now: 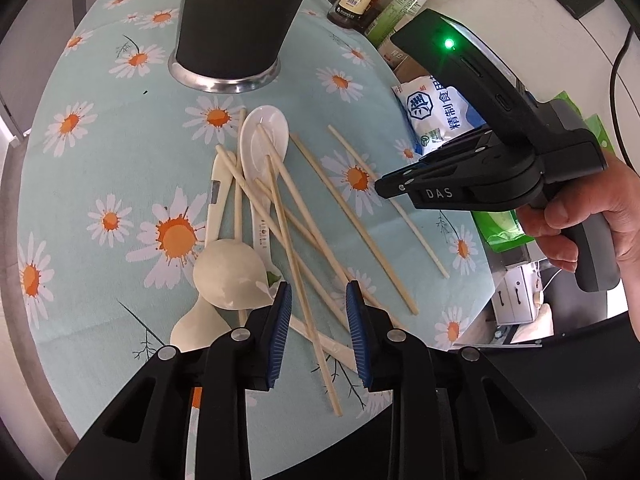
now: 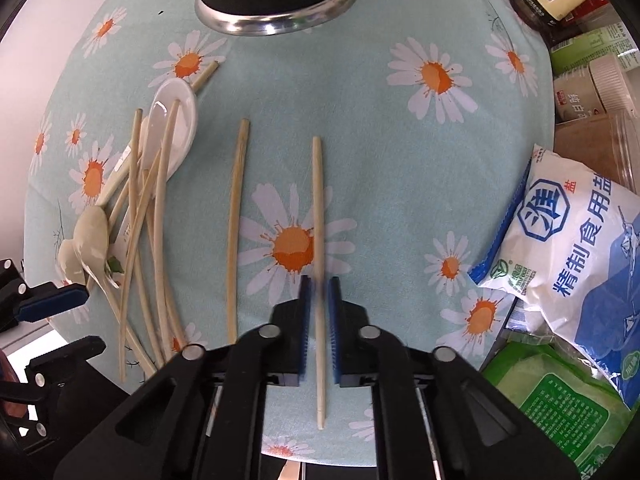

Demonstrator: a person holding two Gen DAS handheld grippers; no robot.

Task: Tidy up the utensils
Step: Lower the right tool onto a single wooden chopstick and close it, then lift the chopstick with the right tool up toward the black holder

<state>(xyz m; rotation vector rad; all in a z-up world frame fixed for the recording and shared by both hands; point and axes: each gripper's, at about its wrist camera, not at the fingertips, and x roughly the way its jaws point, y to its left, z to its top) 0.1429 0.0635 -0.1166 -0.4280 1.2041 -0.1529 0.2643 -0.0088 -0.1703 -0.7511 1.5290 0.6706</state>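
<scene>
Chopstick (image 2: 319, 264), pale and straight, lies between the right gripper (image 2: 319, 292)'s blue fingers (image 2: 305, 320), which have closed in against its sides low on its length; it rests flat on the daisy-print table (image 2: 360, 128). Just left of it, and parallel, lies a second chopstick (image 2: 236, 220). Further left of that is the pile (image 2: 148, 216): several crossed chopsticks tangled with a white spoon (image 2: 176, 120) and two cream spoons (image 2: 90, 236).

The left gripper (image 1: 319, 320) hangs over the near end of this pile, its fingers (image 1: 280, 320) partly spread with a chopstick passing between them, not visibly pinched. A cream spoon's bowl (image 1: 228, 276) sits just left of them. A black cup (image 1: 240, 20) with a metal rim stands beyond the pile. A salt bag (image 2: 572, 248) lies right of the held chopstick, at the table's edge.
</scene>
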